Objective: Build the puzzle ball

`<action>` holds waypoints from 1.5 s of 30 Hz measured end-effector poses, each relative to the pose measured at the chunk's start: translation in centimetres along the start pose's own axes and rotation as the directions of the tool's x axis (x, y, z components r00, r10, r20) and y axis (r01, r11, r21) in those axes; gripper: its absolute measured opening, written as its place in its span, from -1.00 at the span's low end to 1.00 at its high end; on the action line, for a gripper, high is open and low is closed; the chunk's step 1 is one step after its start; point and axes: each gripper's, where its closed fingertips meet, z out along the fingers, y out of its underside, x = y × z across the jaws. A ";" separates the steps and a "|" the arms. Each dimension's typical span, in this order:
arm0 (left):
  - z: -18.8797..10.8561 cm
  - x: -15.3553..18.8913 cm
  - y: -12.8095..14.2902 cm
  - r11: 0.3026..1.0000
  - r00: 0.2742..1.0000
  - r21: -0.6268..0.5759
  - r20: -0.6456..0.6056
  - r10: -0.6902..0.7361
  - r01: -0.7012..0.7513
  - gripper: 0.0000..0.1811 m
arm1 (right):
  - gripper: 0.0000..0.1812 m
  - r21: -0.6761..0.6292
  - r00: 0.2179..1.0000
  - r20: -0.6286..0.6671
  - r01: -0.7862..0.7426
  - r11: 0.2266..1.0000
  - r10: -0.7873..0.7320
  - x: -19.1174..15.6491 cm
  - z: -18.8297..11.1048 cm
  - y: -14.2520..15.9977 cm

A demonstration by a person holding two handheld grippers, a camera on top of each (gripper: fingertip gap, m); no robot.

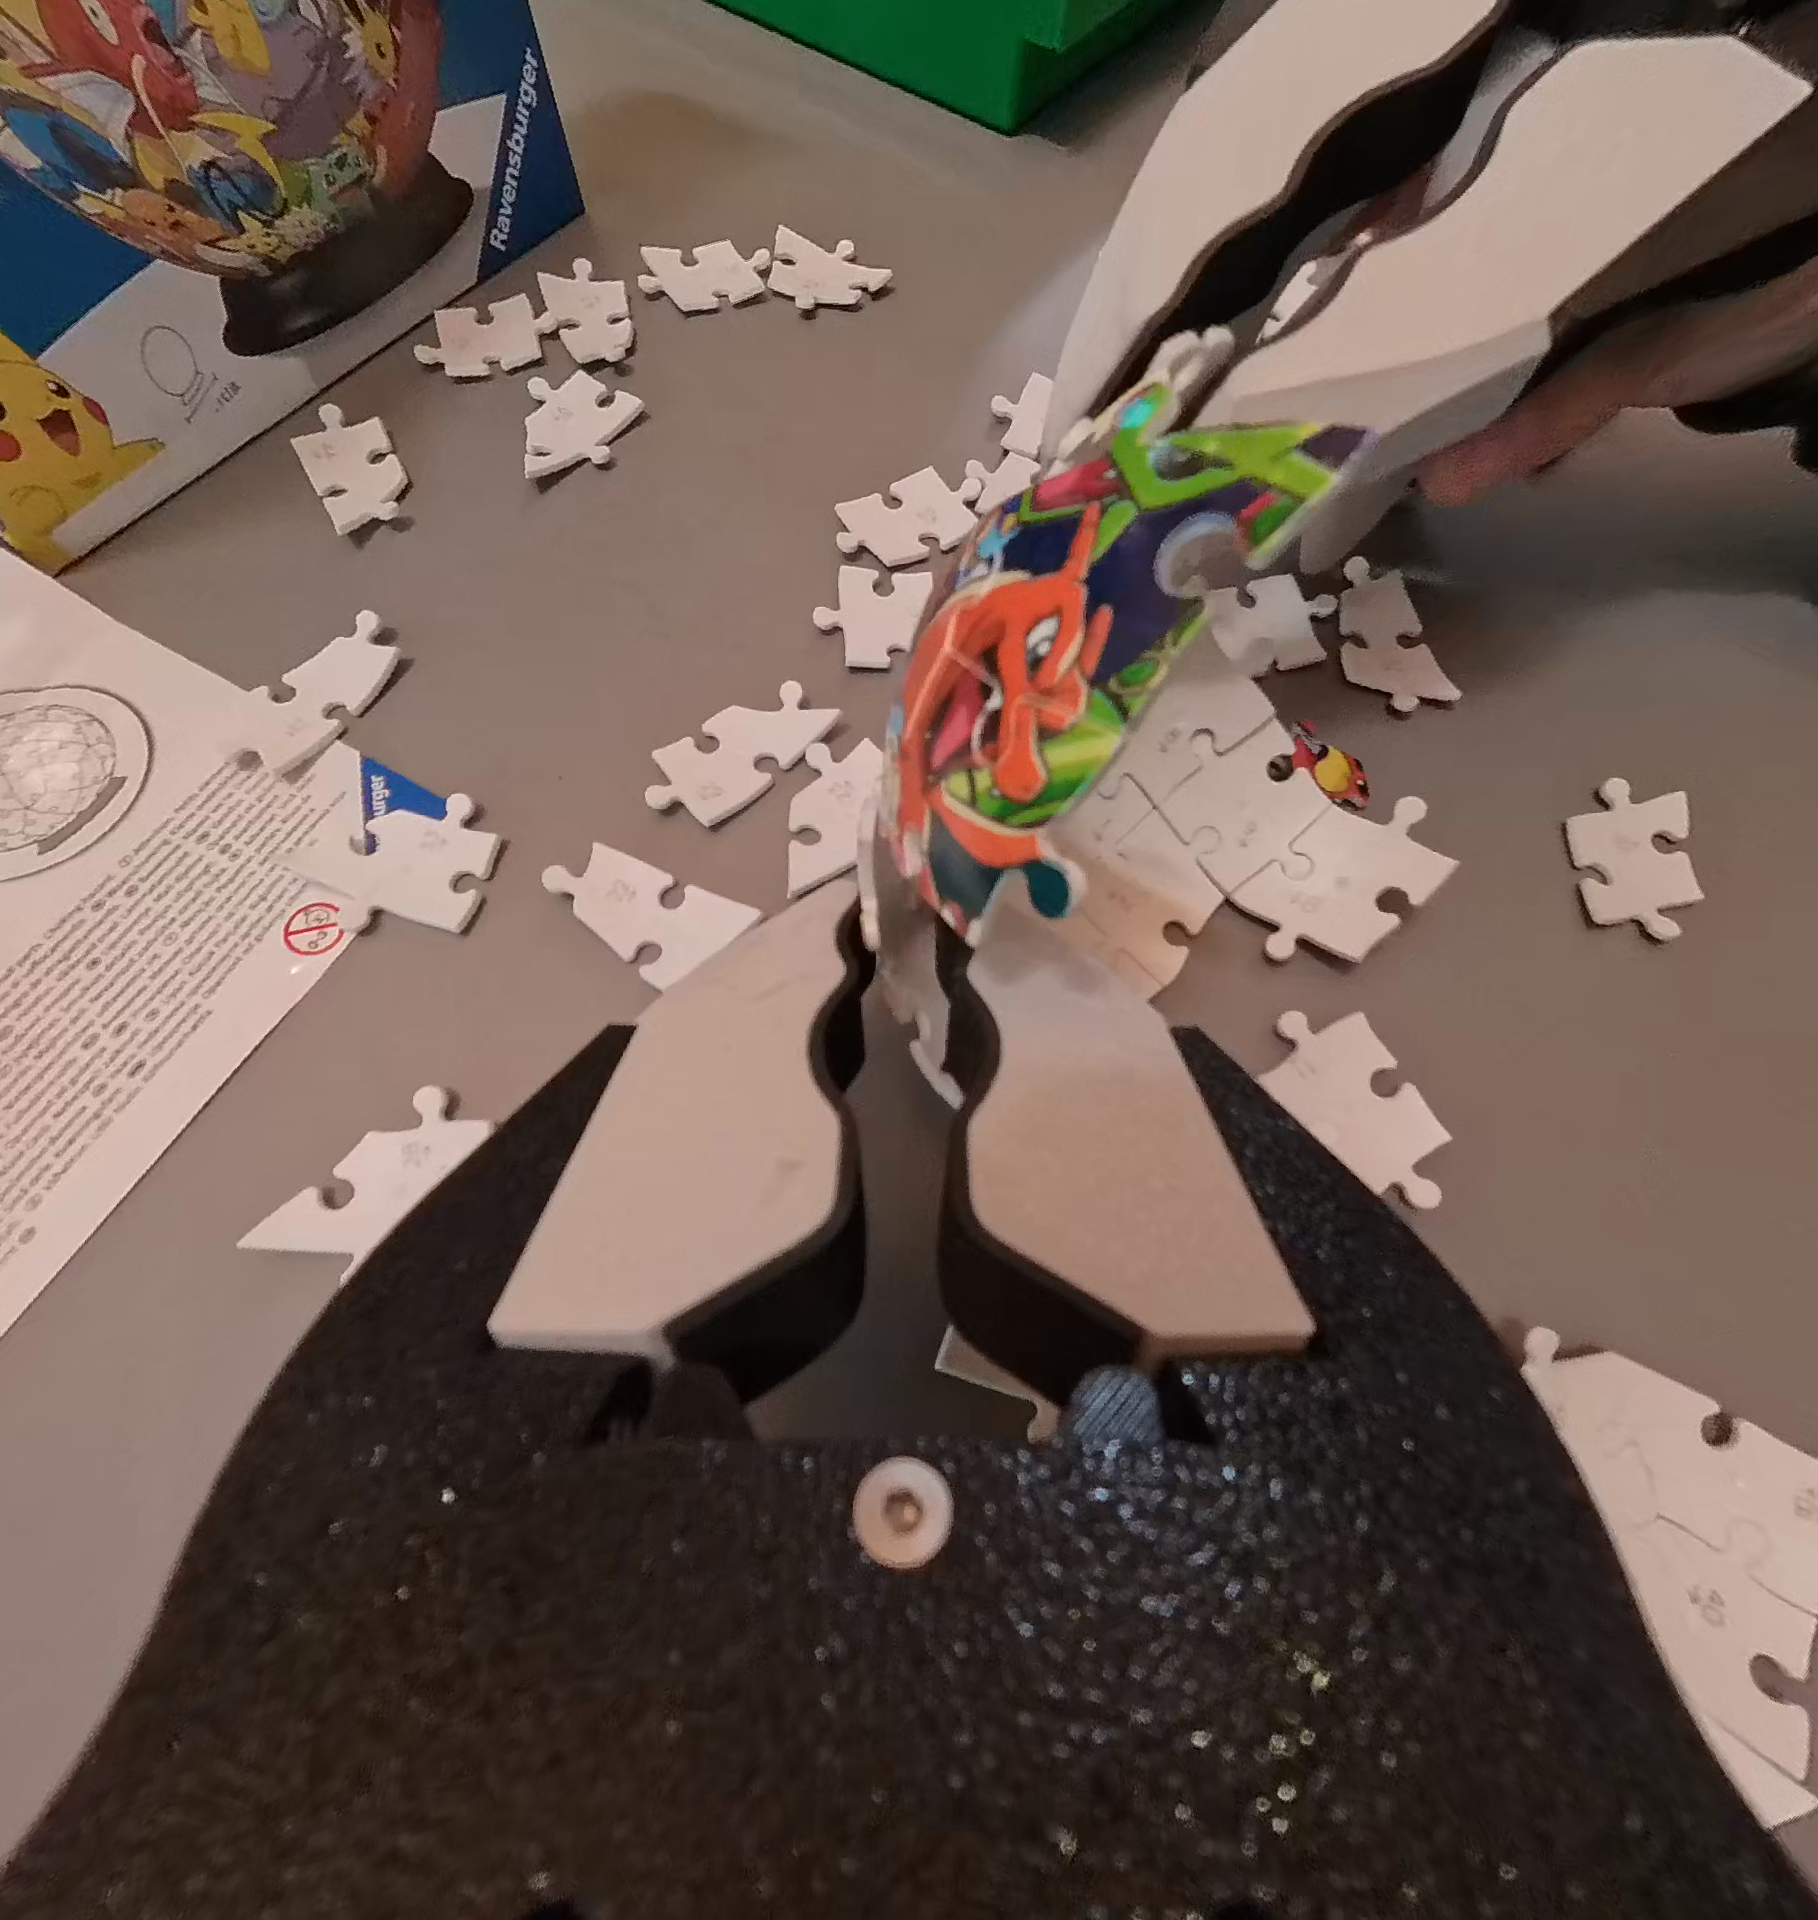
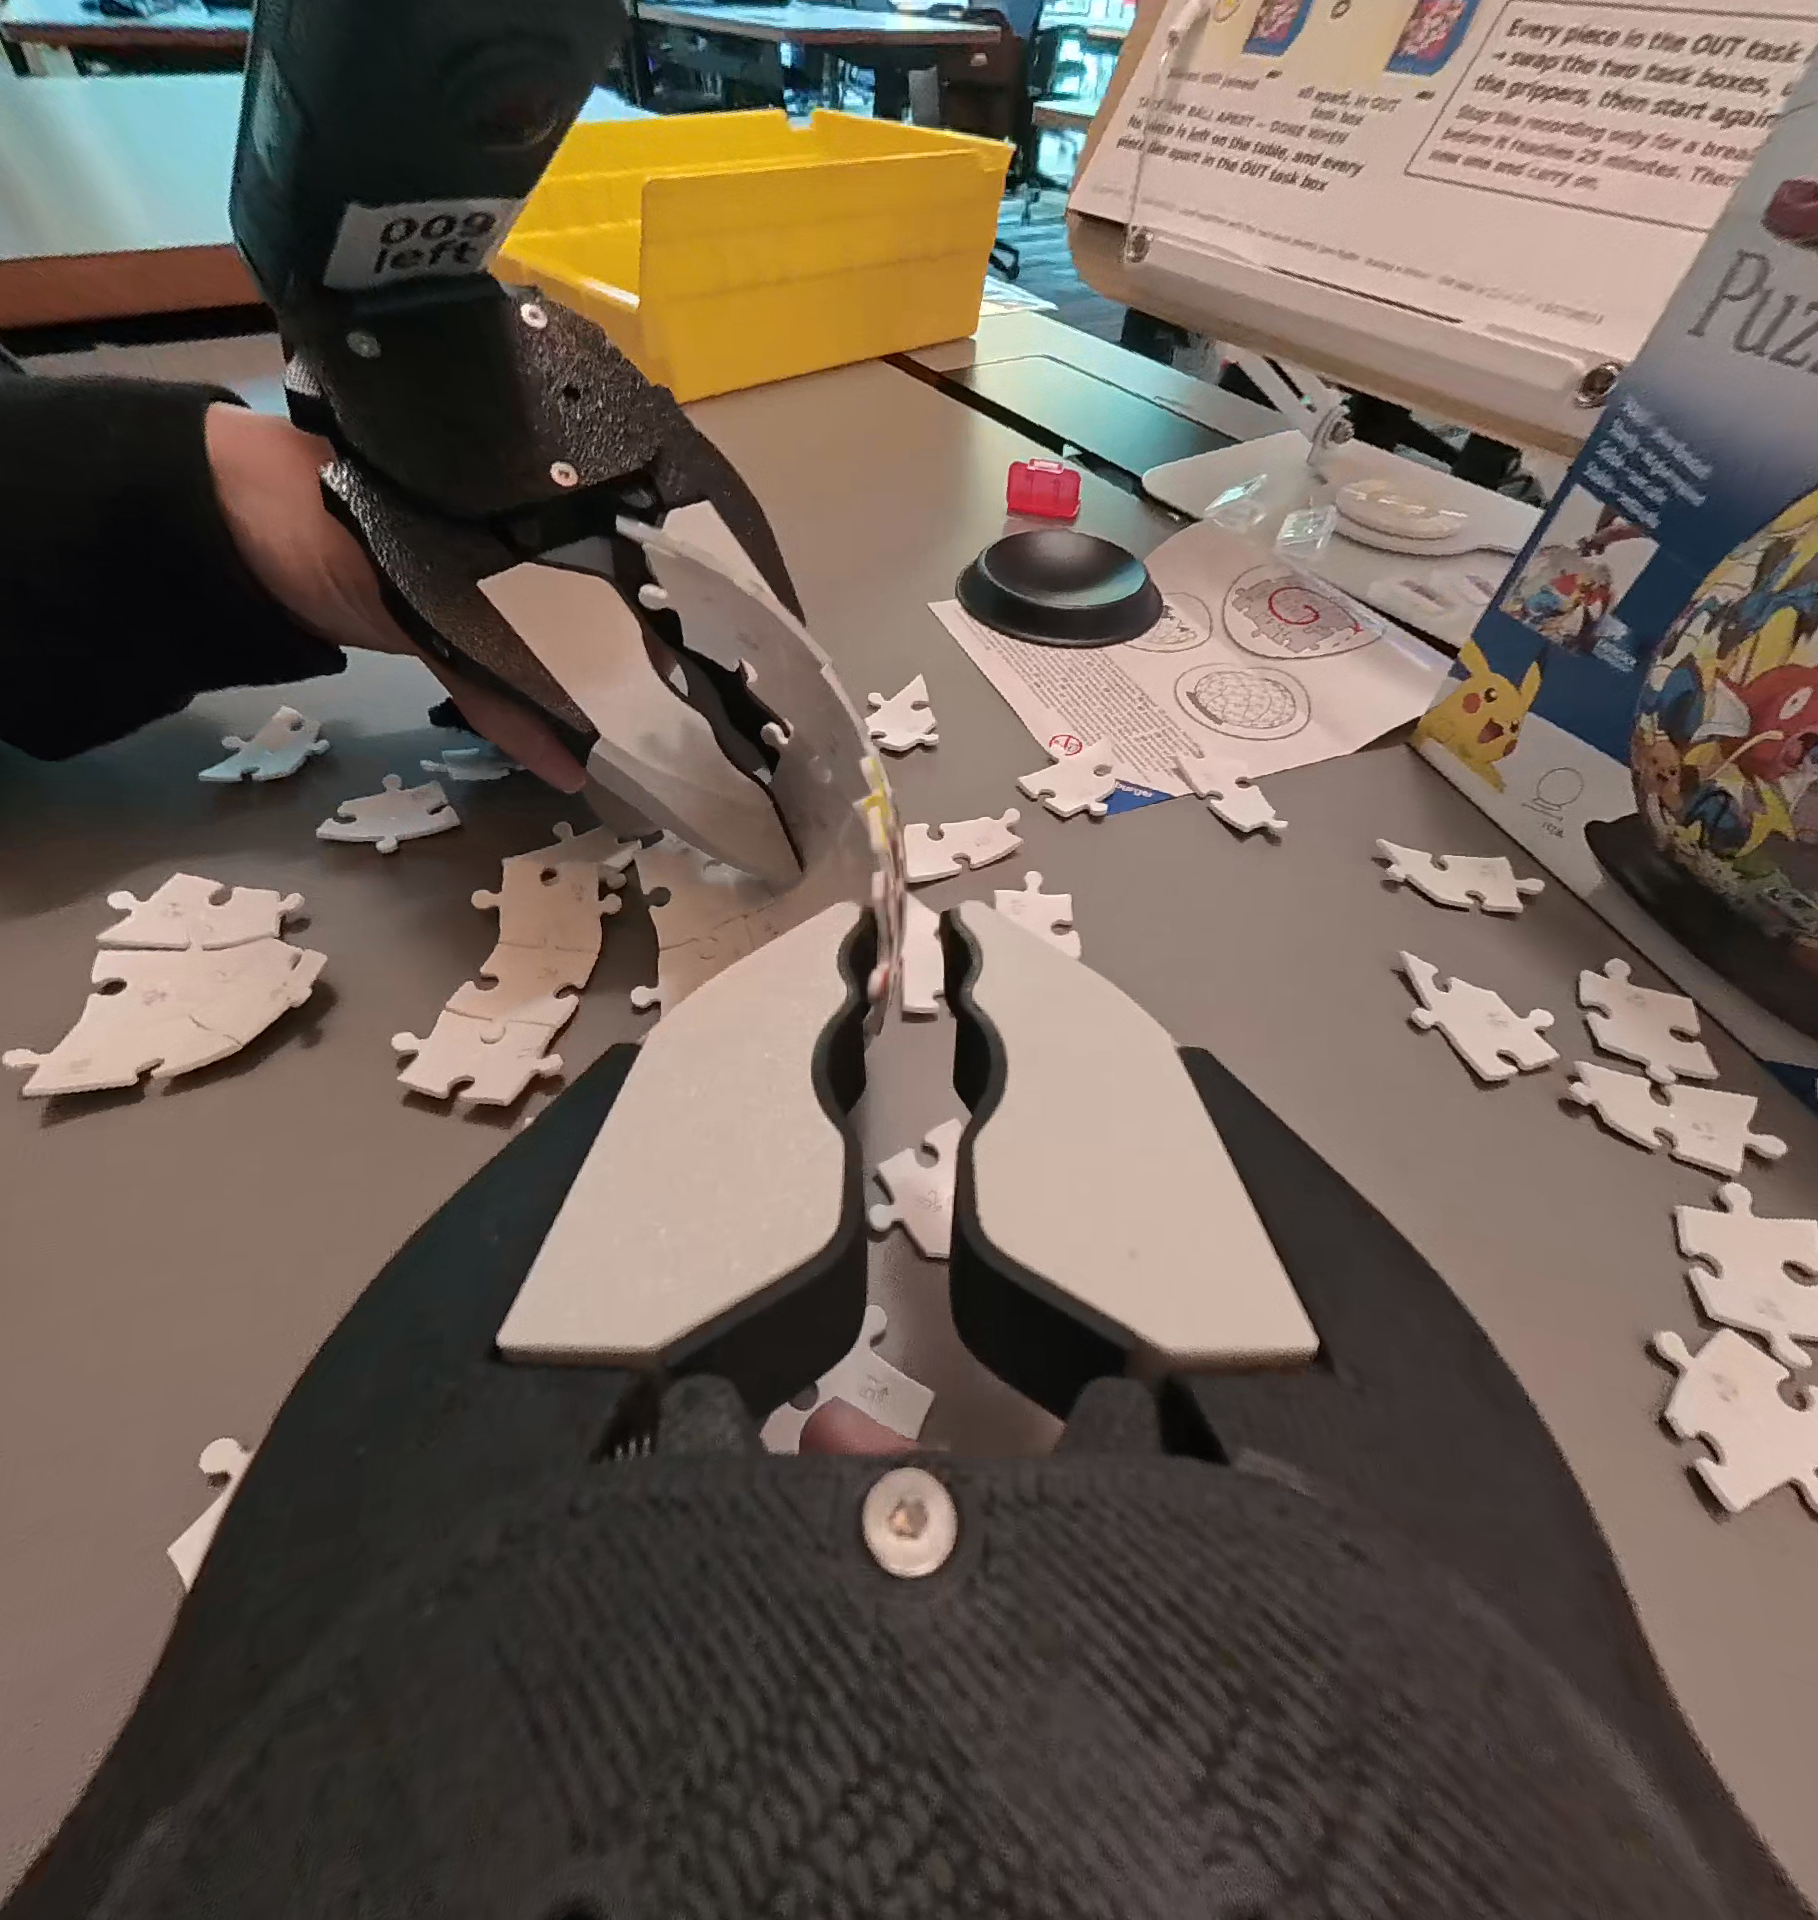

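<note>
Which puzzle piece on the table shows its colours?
The small red and yellow piece just right of the joined white pieces. Every other loose piece lies white side up.

A curved strip of joined puzzle pieces (image 1: 1030, 665) is up in the air, bright picture on one side; it bends like part of a ball. Many loose white pieces (image 1: 739, 764) lie face down on the grey table (image 1: 593, 582); some are joined in small bent rows (image 2: 172, 987).

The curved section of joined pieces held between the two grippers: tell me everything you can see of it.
The curved section is several interlocked pieces forming a bowed strip, seemingly thin stiff plastic. Its convex face carries bright cartoon print in orange, green and purple; the inner face is plain white. It is held up off the table, tilted. The left gripper jaws pinch its lower edge, and the right gripper jaws pinch its upper end.
</note>
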 end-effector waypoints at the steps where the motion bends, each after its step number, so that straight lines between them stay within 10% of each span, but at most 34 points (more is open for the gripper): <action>1: 0.0 0.0 0.0 1.000 1.000 0.001 -0.001 0.000 0.000 -0.89 | -0.86 -0.017 1.000 0.000 0.015 1.000 -0.015 -0.2 0.2 0.2; 45: -0.3 -0.4 -0.1 1.000 1.000 0.025 -0.006 -0.014 0.014 -0.92 | -0.97 -0.013 0.989 -0.074 0.131 0.991 -0.131 0.7 1.5 -0.3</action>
